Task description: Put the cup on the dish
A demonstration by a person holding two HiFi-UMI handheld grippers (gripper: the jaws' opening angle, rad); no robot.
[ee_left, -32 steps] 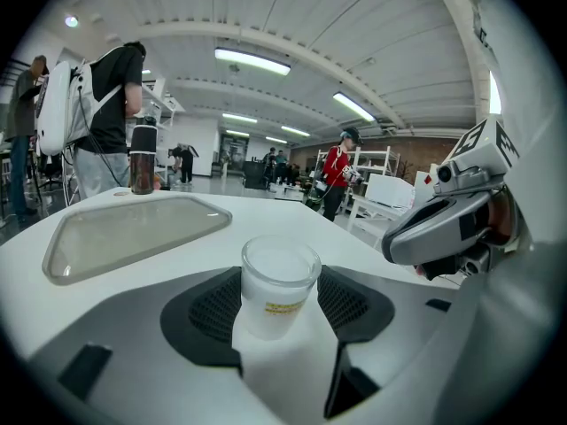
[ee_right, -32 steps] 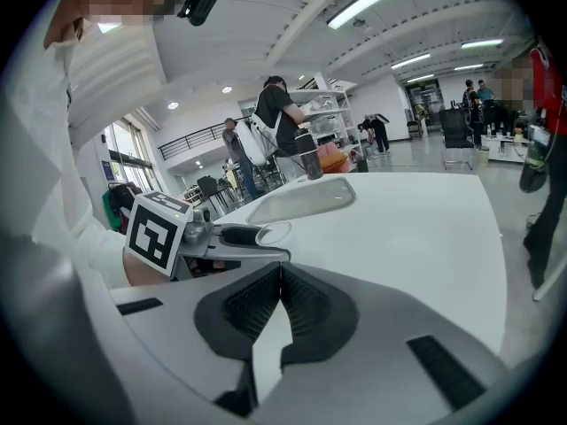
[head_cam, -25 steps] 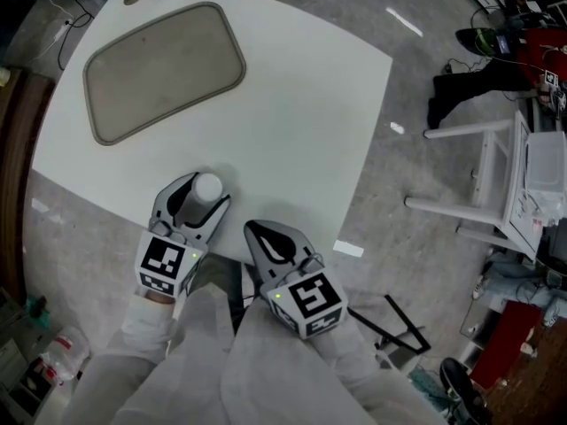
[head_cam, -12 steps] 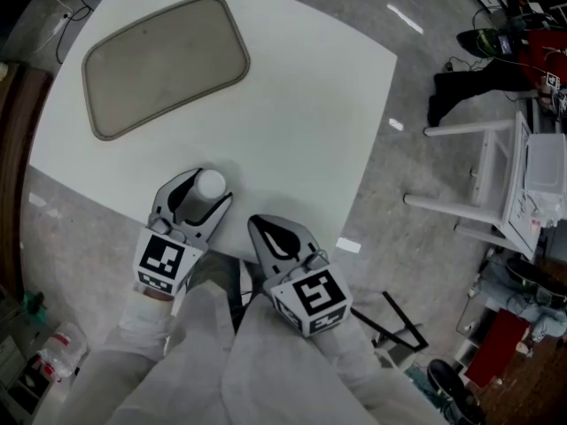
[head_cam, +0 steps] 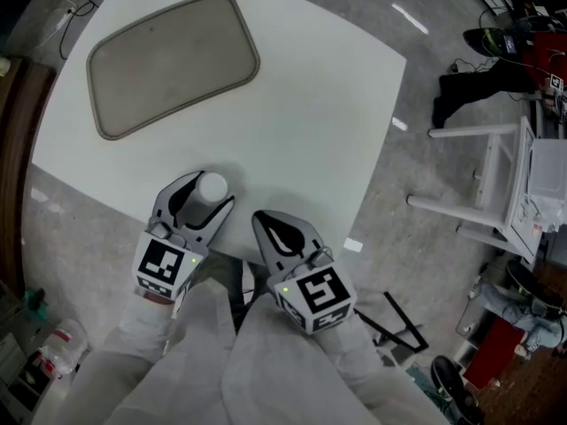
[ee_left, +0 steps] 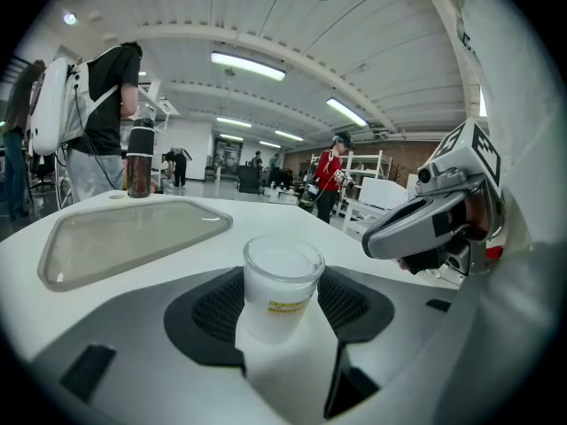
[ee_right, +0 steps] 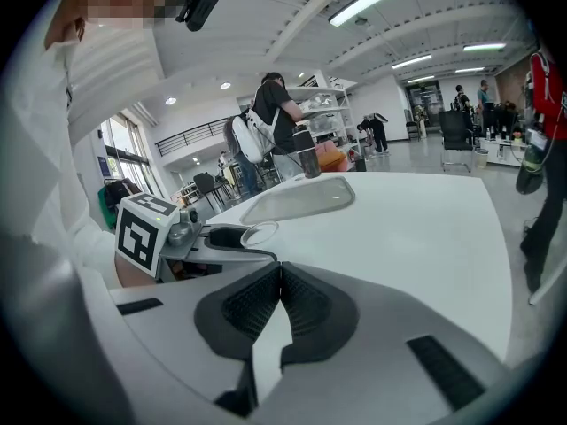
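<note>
**Cup in my left gripper, near the table's front edge**

I am holding the cup (ee_left: 282,282) upright between the jaws of my left gripper (head_cam: 205,193), which are closing on its sides, partway open. It is sitting close to the near edge of the white table (head_cam: 310,122). The dish (head_cam: 248,56) is lying well apart, toward the far left edge, with a dark bottle (ee_left: 139,162) standing just beyond it. Bare tabletop is stretching between cup and dish and widening to the right. My right gripper (head_cam: 263,222) is hanging beside the left one at the table's near edge, jaws pressed together, empty.
</note>
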